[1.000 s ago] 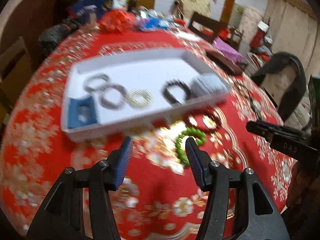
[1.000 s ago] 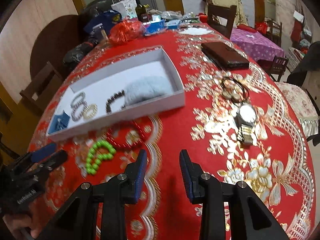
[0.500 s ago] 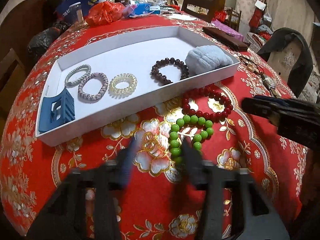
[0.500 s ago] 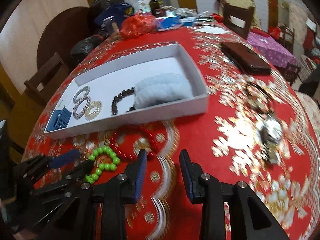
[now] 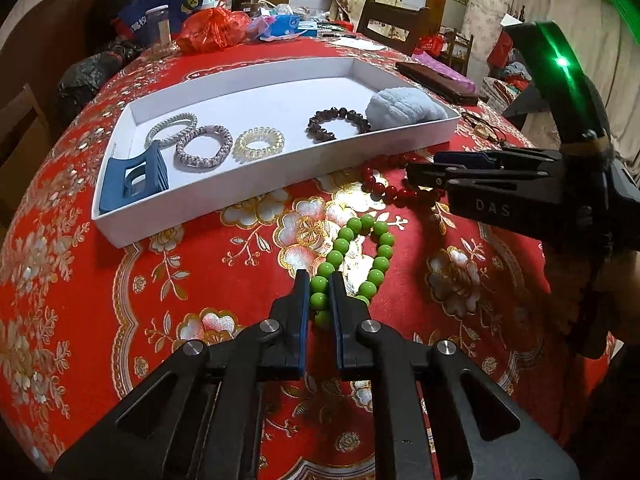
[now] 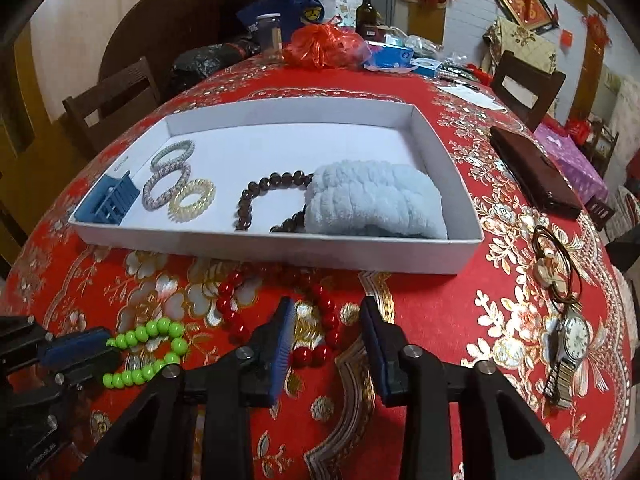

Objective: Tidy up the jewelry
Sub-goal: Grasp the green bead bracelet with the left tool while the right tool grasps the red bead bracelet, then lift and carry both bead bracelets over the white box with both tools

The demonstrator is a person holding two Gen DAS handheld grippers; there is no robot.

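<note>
- Green beads (image 5: 362, 256): on the red cloth (image 5: 120, 300), at 6 o'clock from the white tray (image 5: 260, 196).
- Left gripper (image 5: 319, 298): jaws just closed, clamped on one strand.
- Right gripper (image 6: 328, 330): jaws narrowing, apart, straddling the red beads (image 6: 320, 312).
- Risk: round beads may slip out on lifting; the loop could snag the tray wall.

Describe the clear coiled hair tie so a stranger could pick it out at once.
Find the white tray on the red tablecloth. Toward its left end, beside a blue hair claw, lie three hair ties. The coiled hair tie is the pale yellow, see-through spiral one; the other two are braided fabric.
</note>
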